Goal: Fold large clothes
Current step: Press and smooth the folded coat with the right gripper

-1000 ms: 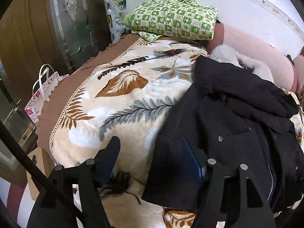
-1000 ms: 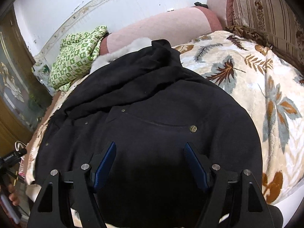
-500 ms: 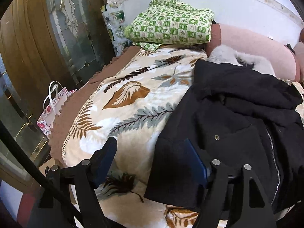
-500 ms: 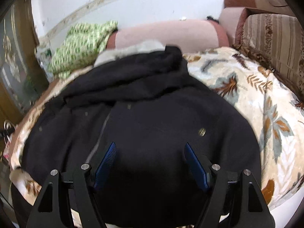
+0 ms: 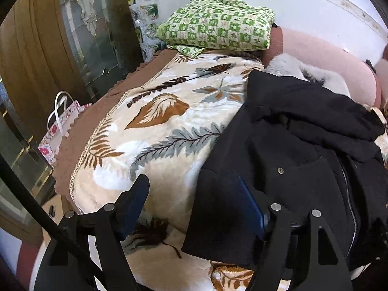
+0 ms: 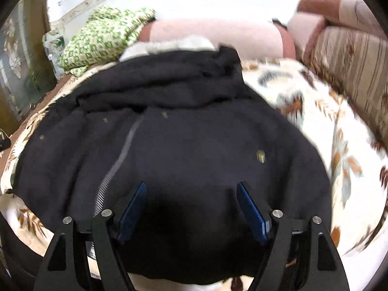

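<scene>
A large black coat point(image 5: 303, 150) with a pale fur collar point(image 5: 298, 68), snap buttons and a zipper lies spread on a leaf-patterned blanket point(image 5: 157, 126). My left gripper point(image 5: 194, 206) is open over the coat's near left corner; its right finger lies over the black fabric, its left finger over the blanket. In the right wrist view the coat point(image 6: 181, 145) fills the middle. My right gripper point(image 6: 194, 206) is open and hovers over the coat's near hem, holding nothing. This view is blurred.
A green checked folded cloth point(image 5: 215, 29) lies at the far end against a pink bolster point(image 5: 327, 55). A gift bag point(image 5: 60, 126) stands on the floor left of the bed by a glass door point(image 5: 97, 36). A striped sofa cushion point(image 6: 351, 60) is at the right.
The right gripper's view has swung to the right and risen a little over the coat, with motion blur. The left gripper has shifted slightly. Both stay open and the coat has not moved.
</scene>
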Available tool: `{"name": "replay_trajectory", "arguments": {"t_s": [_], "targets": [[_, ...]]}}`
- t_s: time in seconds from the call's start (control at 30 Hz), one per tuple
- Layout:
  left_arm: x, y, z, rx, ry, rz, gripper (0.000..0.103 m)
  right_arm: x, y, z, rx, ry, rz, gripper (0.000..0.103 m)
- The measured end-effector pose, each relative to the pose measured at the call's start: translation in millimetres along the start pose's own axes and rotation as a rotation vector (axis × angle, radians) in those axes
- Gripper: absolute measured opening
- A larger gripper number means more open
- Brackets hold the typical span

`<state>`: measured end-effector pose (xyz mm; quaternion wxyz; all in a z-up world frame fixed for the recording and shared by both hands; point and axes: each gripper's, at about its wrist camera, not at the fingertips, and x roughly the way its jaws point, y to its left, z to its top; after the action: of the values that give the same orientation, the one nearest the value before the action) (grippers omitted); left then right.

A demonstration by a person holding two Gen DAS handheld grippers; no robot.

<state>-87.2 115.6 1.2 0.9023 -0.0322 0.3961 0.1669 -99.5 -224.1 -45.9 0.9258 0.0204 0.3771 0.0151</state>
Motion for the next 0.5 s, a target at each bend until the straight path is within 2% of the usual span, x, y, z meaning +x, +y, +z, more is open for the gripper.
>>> {"name": "replay_trajectory", "arguments": {"t_s": [0.1,0.13,0.2,0.3,0.4,0.43,0.5], "targets": [[3.6,7.3,0.6,-0.03,0.011,-0.003,0.073,-6.0,26.4,21.6,-0.057,-0.036,0.057,0.079],[3.9,8.8,0.4,-0.036,0.012,-0.005,0.073,-5.2,38.6,29.2,-0.074,-0.038,0.1,0.076],[3.5,11.7,0.0,-0.043,0.014,-0.008,0.073,0.8,59.2,38.9,-0.098,-0.022,0.188,0.05],[2.5,13.5,0.3,-0.042,0.011,-0.011,0.073,22.4,93.8,39.9,-0.146,0.016,0.263,0.049],[1.4,15.1,0.8,-0.033,0.003,-0.009,0.073,50.5,123.3,16.0,-0.193,0.155,0.321,0.049],[1.3,14.9,1.0,-0.031,-0.001,-0.008,0.073,50.1,127.7,7.4,-0.207,0.158,0.318,0.049],[2.6,13.9,1.8,-0.031,-0.001,-0.011,0.073,35.3,140.5,-11.2,-0.319,0.106,0.283,0.049]]}}
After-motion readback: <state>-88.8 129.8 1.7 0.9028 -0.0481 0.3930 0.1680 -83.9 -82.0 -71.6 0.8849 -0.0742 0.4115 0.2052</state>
